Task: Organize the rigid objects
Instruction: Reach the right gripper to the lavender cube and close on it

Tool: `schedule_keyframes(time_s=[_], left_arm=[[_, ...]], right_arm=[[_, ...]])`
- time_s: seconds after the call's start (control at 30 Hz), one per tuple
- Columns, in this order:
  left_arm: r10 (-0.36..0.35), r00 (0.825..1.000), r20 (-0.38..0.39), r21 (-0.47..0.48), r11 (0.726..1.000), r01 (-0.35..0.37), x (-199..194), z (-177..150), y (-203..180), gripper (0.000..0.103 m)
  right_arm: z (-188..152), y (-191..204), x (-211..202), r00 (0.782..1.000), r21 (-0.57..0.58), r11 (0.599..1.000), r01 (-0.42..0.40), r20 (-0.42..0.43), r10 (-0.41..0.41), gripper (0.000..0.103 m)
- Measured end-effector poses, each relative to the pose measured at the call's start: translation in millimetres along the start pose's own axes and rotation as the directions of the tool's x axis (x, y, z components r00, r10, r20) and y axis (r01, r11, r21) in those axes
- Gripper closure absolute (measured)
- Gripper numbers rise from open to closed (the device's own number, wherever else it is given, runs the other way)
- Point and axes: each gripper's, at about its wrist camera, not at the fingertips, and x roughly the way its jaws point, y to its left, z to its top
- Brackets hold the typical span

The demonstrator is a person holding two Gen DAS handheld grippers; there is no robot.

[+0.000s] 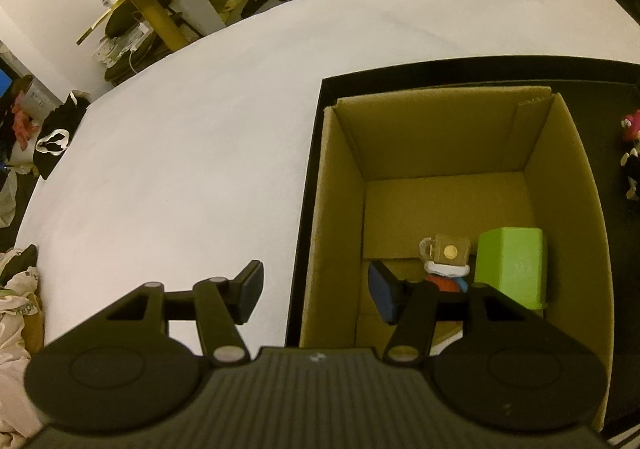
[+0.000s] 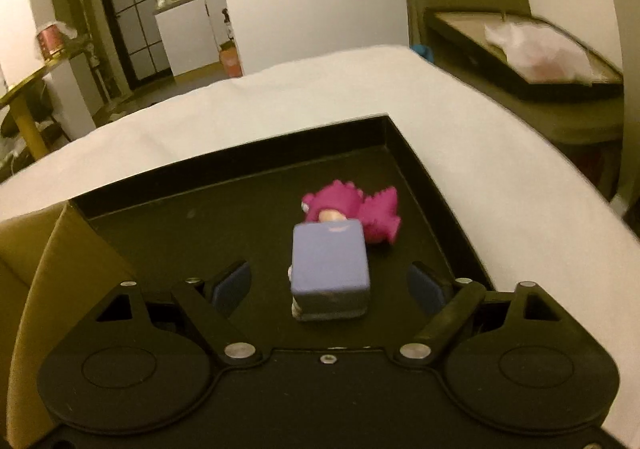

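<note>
Two toys in cardboard box (image 1: 340, 185) | green block (image 1: 512, 265) one | tray (image 2: 424, 169) two figures

The left gripper (image 1: 316, 291) tilts steeply downward, its jaws parted and nothing between them. Its blue-padded fingers (image 1: 251, 289) angle outward from the black linkage, one on each side of the view, well apart. The right gripper (image 2: 330, 285) points down at a shallower angle, jaws also spread, with its blue pads (image 2: 232, 283) standing clear on either side and pressing on nothing. Both show the same build: two round black pivot housings at the base, slim link bars with silver pins, and a ribbed body between them.
</note>
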Motion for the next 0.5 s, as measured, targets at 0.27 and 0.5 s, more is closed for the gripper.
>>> schedule_keyframes(time_s=[0.27,0.5], left_arm=[[-0.023,1.0,0.012,-0.006,1.0,0.023,-8,-7,2,0.046],[-0.042,0.999,0.017,-0.016,0.999,0.042,-14,-12,10,0.046]], right_arm=[[-1,-3,-7,1.0,0.013,1.0,-0.003,-0.014,0.003,0.062],[3,-8,-22,1.0,0.046,0.999,-0.006,-0.01,0.007,0.063]])
